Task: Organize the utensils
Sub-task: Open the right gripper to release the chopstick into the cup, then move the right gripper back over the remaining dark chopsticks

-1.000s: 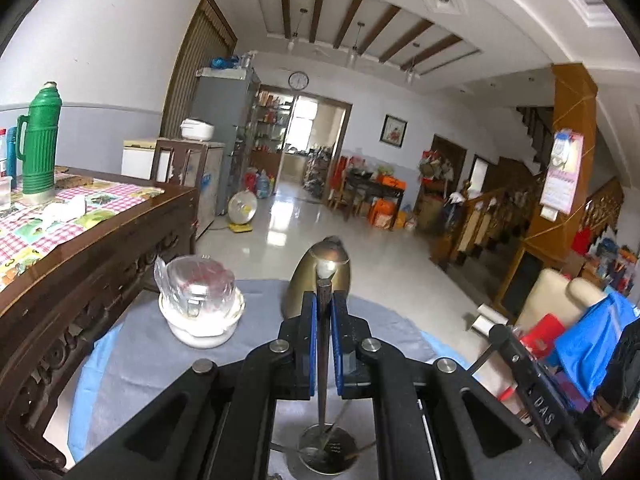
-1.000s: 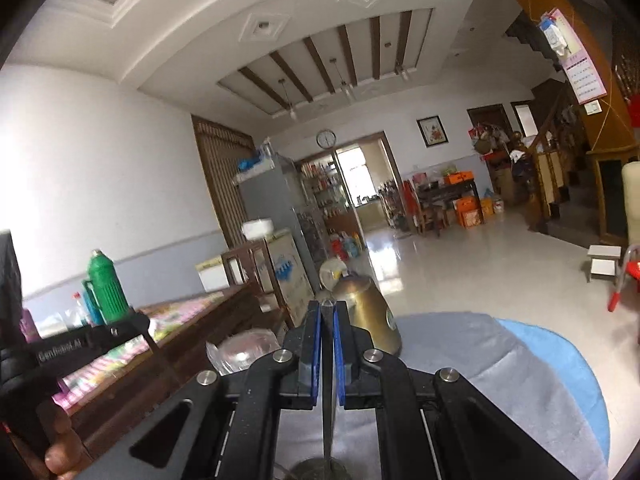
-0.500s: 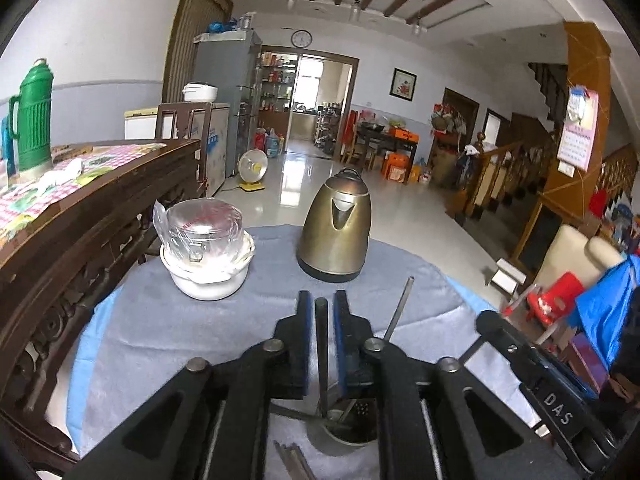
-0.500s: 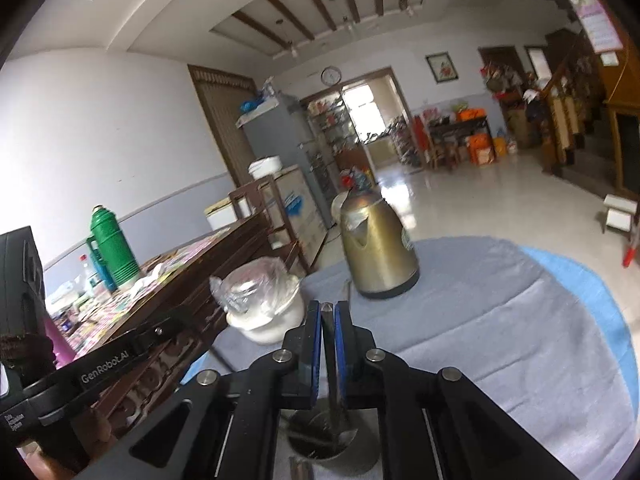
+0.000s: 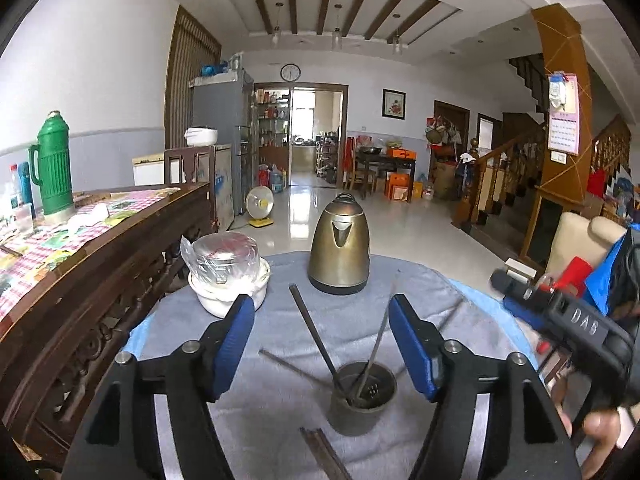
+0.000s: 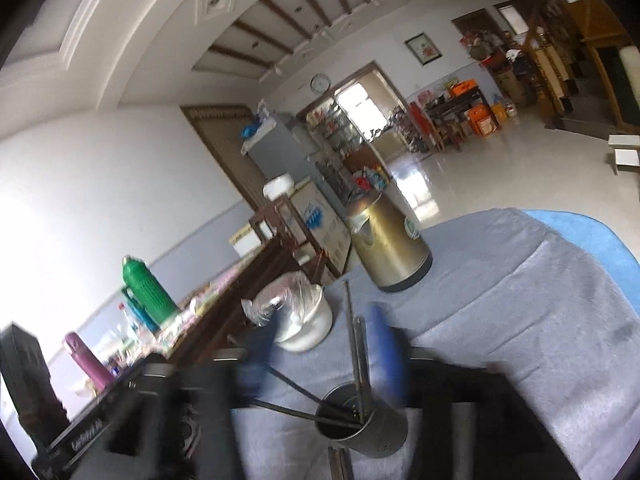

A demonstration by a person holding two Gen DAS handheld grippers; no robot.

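1. Both my grippers have just let go. A second ago each was pinched shut on a dark chopstick held upright over the metal utensil holder [image 5: 362, 398]; now the left gripper [image 5: 322, 346] stands released, its blue pads wide apart with nothing pressed between them.

2. The right gripper [image 6: 324, 344] is smeared by motion in its own view, but its blue pads have also been spreading and I see bare cloth and loose chopsticks in the gap, so I read it as released too.

3. The two chopsticks [image 5: 316, 338] I carried now lean inside the holder, one tipped left and one tipped right, ends resting on its perforated bottom.

4. The holder sits upright on the grey tablecloth [image 5: 432, 292], near my edge of the round table, well in front of the brass kettle [image 5: 339, 256] and the plastic-covered white bowl [image 5: 228, 276].

5. For the task this means one pair is stowed. More chopsticks [image 5: 324, 454] lie flat on the cloth just in front of the holder, and another [image 5: 280, 362] to its left, so I judge the sorting is unfinished.
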